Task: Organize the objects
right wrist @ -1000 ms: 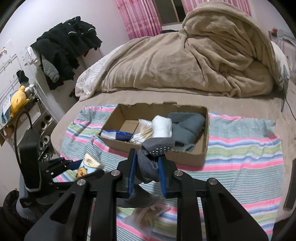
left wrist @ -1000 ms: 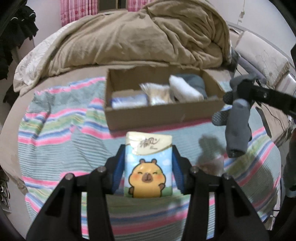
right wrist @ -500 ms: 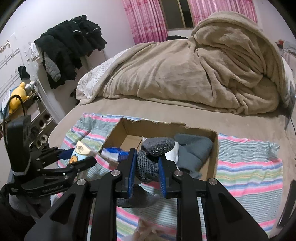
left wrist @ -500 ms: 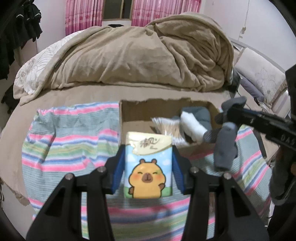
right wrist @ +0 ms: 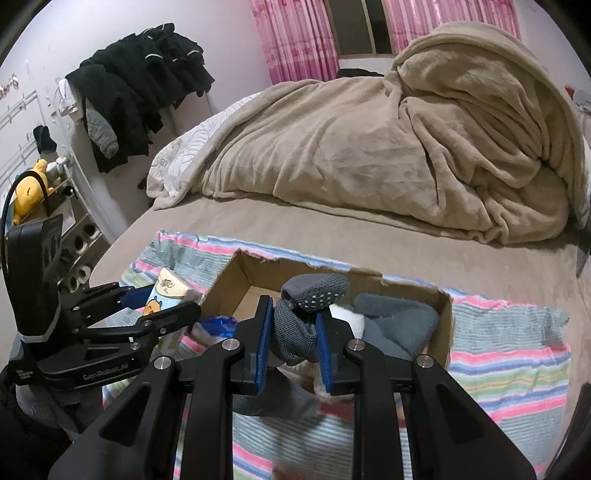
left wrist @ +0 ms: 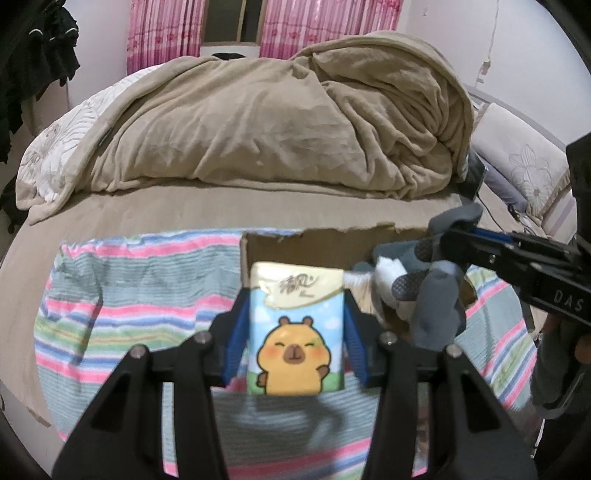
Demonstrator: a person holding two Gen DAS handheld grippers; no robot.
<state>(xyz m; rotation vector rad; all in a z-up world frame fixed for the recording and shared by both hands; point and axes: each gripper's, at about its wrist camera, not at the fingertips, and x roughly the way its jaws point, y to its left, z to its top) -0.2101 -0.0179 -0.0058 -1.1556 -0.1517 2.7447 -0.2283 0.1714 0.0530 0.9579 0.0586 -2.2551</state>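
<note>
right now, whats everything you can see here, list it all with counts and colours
tissue pack: 1, blue and cream with an orange bear, clamped in the left gripper
grey sock: 1, grey with pale dots, clamped in the right gripper over the box
cardboard box: 1, brown, open, on the striped cloth
grey cloth: 1, in the box, right side
white roll: 1, in the box beside the grey cloth
blue packet: 1, blue and white, at the box's left end
striped cloth: 1, pink, green, blue, spread on the bed
blanket: 1, tan, heaped behind
curtains: pink, at the window
dark clothes: black, hung left
left gripper: 1, black with blue pads
right gripper: 1, black with blue pads
</note>
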